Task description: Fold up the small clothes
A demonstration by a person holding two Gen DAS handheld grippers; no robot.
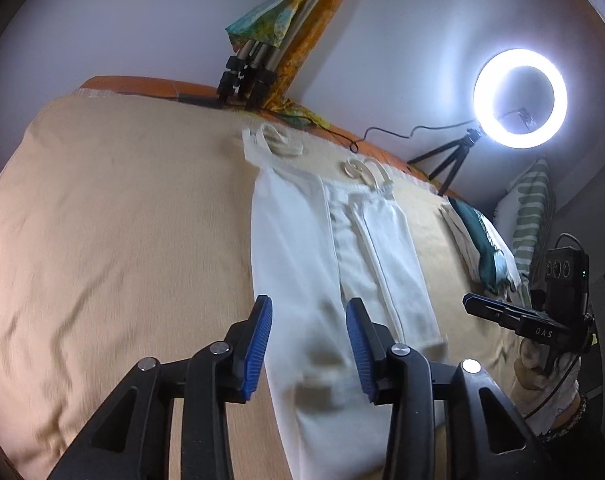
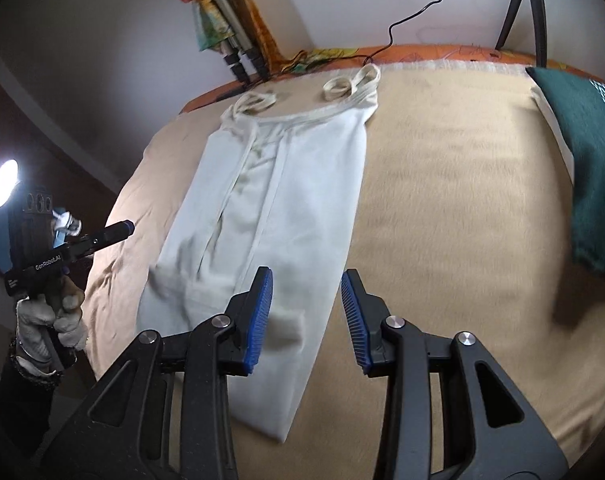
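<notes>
On the far left of the scene, seen from the right wrist camera, a bright lamp point(image 2: 4, 183) glows beside the gloved left hand point(image 2: 50, 316), which grips the handle of the left gripper point(image 1: 308, 350). From its own camera that gripper's blue-padded fingers point(image 1: 258, 348) stand wide apart with nothing between them, hovering above the lower part of the white garment point(image 1: 334, 264). The garment lies lengthwise on the tan blanket point(image 1: 114, 220), its two side panels folded in toward the middle so it forms a long narrow strip; its shoulder straps point(image 1: 280, 142) curl in loops at the far end, near the orange edge of the bed point(image 1: 142, 86). Behind the straps, folded tripod legs point(image 1: 246, 68) wrapped in patterned cloth lean against the wall. Further right, the right gripper point(image 2: 306, 320) is likewise spread wide and holds nothing, poised over the near right edge of the garment where it meets the blanket. To the right of the garment lies a dark green cloth point(image 2: 586, 168) on a pale folded piece. A lit ring light point(image 1: 520, 98) on a small tripod stands at the far right, with a striped pillow point(image 1: 532, 216) below it.
</notes>
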